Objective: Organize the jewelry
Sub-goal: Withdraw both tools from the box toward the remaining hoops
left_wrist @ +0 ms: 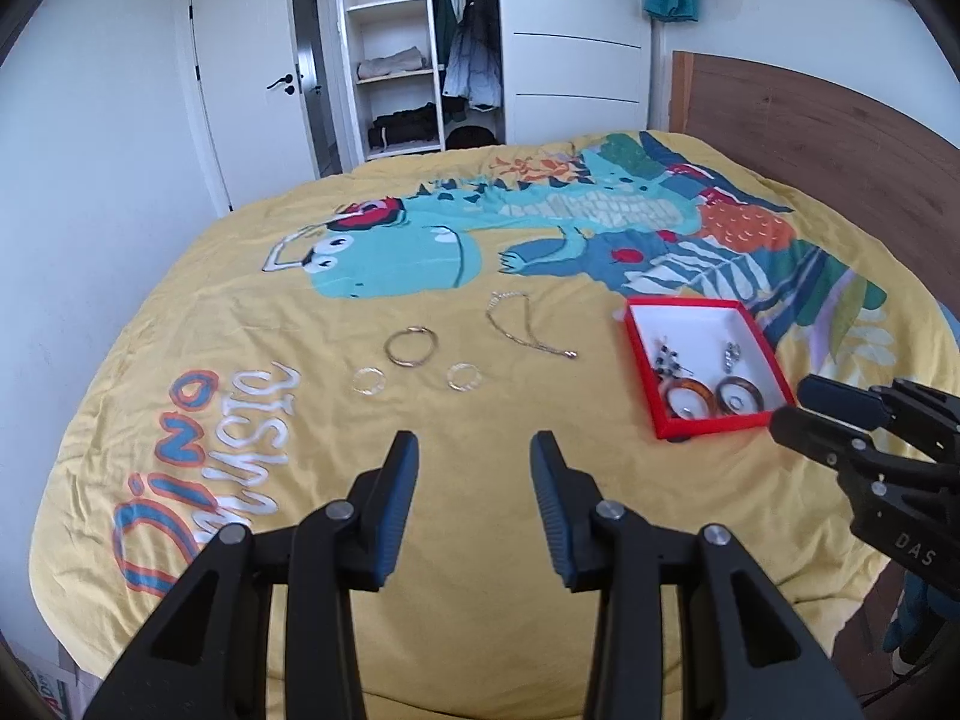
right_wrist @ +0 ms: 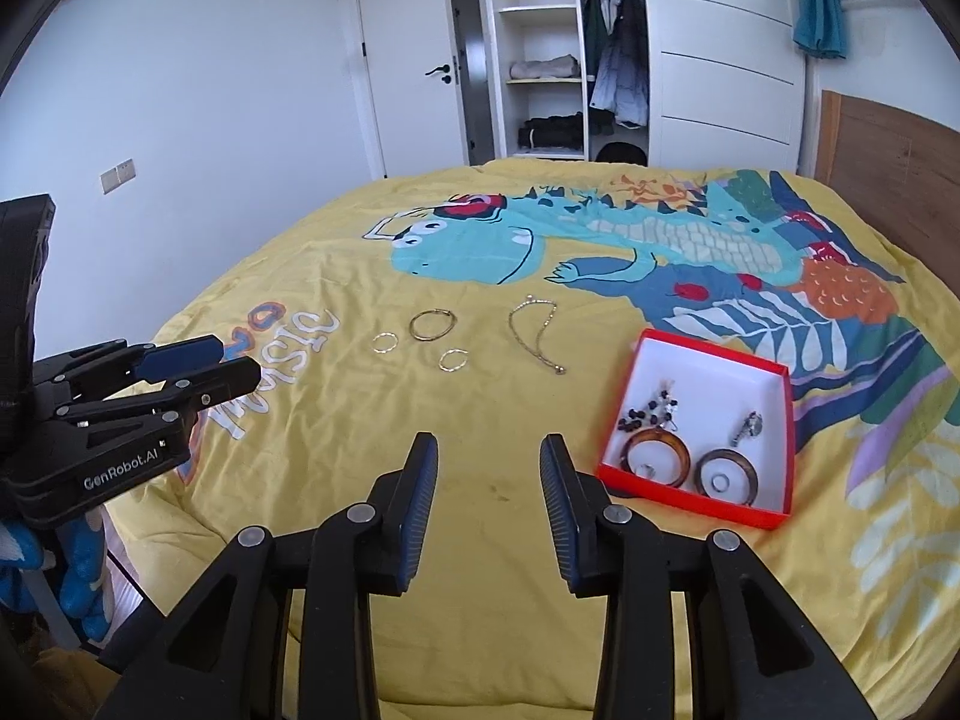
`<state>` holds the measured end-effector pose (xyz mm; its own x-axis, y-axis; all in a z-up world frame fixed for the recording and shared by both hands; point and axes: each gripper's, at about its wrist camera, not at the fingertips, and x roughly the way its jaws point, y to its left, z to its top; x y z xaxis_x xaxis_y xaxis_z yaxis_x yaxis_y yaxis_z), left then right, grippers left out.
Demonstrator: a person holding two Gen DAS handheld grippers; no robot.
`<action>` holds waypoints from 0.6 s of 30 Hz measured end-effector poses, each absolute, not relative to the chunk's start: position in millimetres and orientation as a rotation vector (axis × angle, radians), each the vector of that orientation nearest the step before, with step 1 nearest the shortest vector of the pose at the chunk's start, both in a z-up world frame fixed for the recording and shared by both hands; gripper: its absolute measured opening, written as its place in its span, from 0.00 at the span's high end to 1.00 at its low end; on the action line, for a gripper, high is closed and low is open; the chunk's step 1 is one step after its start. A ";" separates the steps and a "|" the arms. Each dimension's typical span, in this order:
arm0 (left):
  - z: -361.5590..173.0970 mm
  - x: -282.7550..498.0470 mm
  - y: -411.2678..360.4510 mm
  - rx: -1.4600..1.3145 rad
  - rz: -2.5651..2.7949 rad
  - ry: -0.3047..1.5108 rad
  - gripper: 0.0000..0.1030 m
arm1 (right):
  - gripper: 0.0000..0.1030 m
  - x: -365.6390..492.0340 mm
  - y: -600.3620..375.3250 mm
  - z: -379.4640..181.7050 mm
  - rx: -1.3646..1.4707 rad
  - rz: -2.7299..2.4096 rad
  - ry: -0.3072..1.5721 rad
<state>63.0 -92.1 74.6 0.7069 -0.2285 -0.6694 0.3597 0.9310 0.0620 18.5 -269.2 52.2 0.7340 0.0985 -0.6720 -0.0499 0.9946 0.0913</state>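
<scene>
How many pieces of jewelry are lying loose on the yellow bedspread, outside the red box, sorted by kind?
Large gold hoop bangle: 1
Small thin silver rings: 2, one left, one right of the bangle
Thin gold chain: 1
Total: 4 loose pieces. The red cardboard box holds more, not counted here.

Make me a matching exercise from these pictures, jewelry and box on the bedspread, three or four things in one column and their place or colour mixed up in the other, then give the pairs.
Things:
1. box
2. chain
3. brown hoops
4. gold bangle

Descriptions:
A. lying inside the box
B. red outside, white inside
C. loose on the bedspread, between two smaller rings
D. thin, bent, loose between the bangle and the box

Pairs: 1-B, 2-D, 3-A, 4-C
</scene>
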 end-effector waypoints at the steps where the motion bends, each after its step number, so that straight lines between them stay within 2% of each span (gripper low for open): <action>1: 77.8 68.0 -87.5 0.193 -0.321 0.710 0.64 | 0.66 24.5 -268.4 54.2 0.067 0.086 0.741; 8: 115.7 133.8 -38.3 0.188 -0.204 0.657 0.64 | 0.65 66.4 -265.4 74.7 0.051 0.103 0.703; 13: 118.0 171.9 -11.3 0.186 -0.128 0.661 0.64 | 0.62 103.4 -259.0 80.6 0.039 0.131 0.681; 15: 107.6 190.3 -4.3 0.186 -0.107 0.690 0.59 | 0.59 116.7 -257.2 77.2 0.042 0.136 0.679; 16: 100.4 198.2 -1.5 0.179 -0.102 0.707 0.51 | 0.57 123.6 -256.6 73.3 0.045 0.140 0.681; 18: 77.3 214.6 1.0 0.162 -0.097 0.746 0.49 | 0.55 140.4 -254.0 59.4 0.055 0.153 0.696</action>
